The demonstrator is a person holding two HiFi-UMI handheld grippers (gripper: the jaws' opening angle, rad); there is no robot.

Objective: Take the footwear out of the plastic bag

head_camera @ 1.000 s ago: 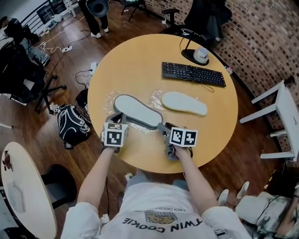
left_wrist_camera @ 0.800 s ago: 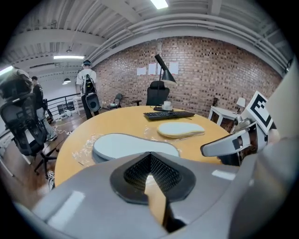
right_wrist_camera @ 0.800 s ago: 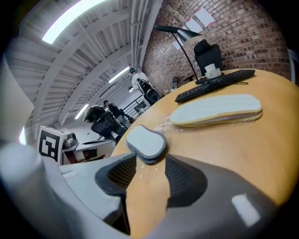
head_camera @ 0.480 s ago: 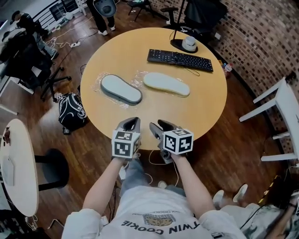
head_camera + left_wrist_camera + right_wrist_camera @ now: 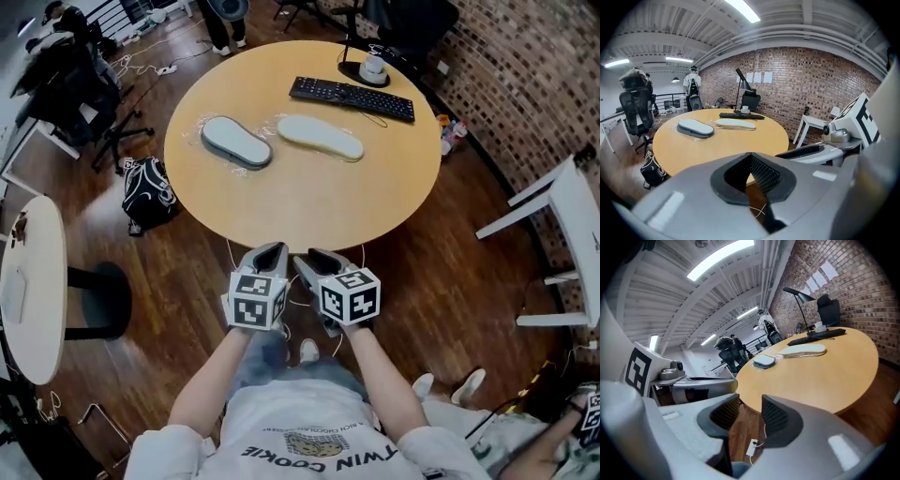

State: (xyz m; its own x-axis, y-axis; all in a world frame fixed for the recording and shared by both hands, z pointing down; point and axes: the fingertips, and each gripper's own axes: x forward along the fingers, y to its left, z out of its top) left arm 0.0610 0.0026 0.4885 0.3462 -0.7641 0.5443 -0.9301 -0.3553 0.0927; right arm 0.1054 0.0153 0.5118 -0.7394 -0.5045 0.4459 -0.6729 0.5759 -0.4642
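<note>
Two slippers lie side by side on the far half of the round wooden table [image 5: 309, 202], each on crinkled clear plastic: a grey one [image 5: 236, 142] [image 5: 695, 127] [image 5: 764, 361] and a pale one [image 5: 321, 137] [image 5: 736, 123] [image 5: 802, 349]. Both grippers hang off the table's near edge, over the wooden floor, well short of the slippers. My left gripper [image 5: 270, 253] [image 5: 751, 155] is shut, tips touching, holding nothing. My right gripper [image 5: 311, 260] [image 5: 750, 404] has a gap between its pads that is closing, with only floor showing through it.
A black keyboard [image 5: 352, 98] and a desk lamp base [image 5: 373, 67] sit at the table's far edge. A black backpack [image 5: 145, 192] lies on the floor to the left, a white chair [image 5: 562, 216] stands right, a second white table [image 5: 28, 281] at left. Cables [image 5: 302, 302] trail underfoot.
Both grippers have drawn back from beside the grey slipper to beyond the table's near edge. The view has backed away, so the slippers now lie far off.
</note>
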